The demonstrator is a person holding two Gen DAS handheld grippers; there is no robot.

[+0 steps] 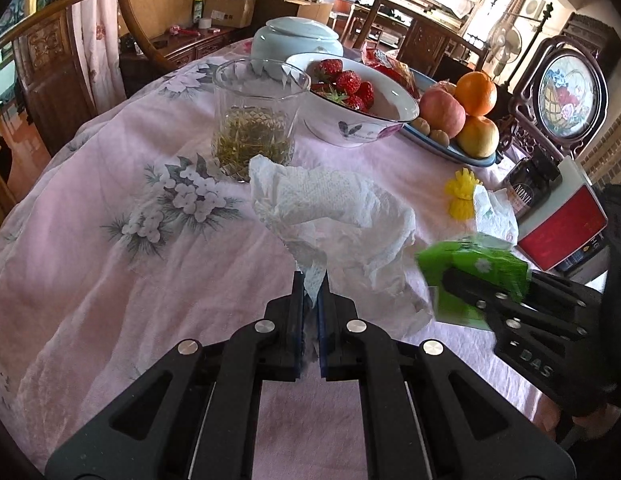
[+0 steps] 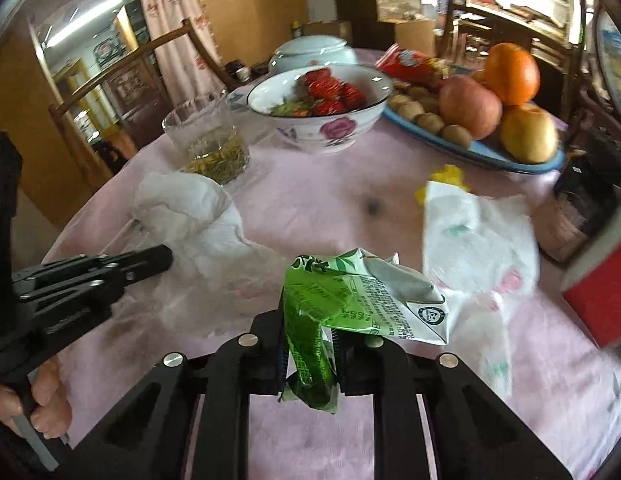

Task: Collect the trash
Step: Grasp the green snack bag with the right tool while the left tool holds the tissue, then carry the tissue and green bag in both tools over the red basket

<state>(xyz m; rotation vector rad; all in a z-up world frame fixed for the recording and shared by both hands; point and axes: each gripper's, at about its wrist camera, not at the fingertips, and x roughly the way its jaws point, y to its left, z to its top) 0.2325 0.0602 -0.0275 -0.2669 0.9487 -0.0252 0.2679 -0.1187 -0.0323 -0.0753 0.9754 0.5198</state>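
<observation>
Over the desk (image 1: 110, 280), my left hand-held gripper (image 1: 311, 280) pinches a tissue (image 1: 330, 208), my right hand-held gripper (image 2: 308, 344) clamps a green carton (image 2: 350, 300).

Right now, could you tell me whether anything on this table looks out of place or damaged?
Yes. A crushed green carton is pinched in the right gripper, and a crumpled white tissue hangs from the shut left gripper. Another loose printed tissue lies on the pink tablecloth beside the fruit plate.
</observation>
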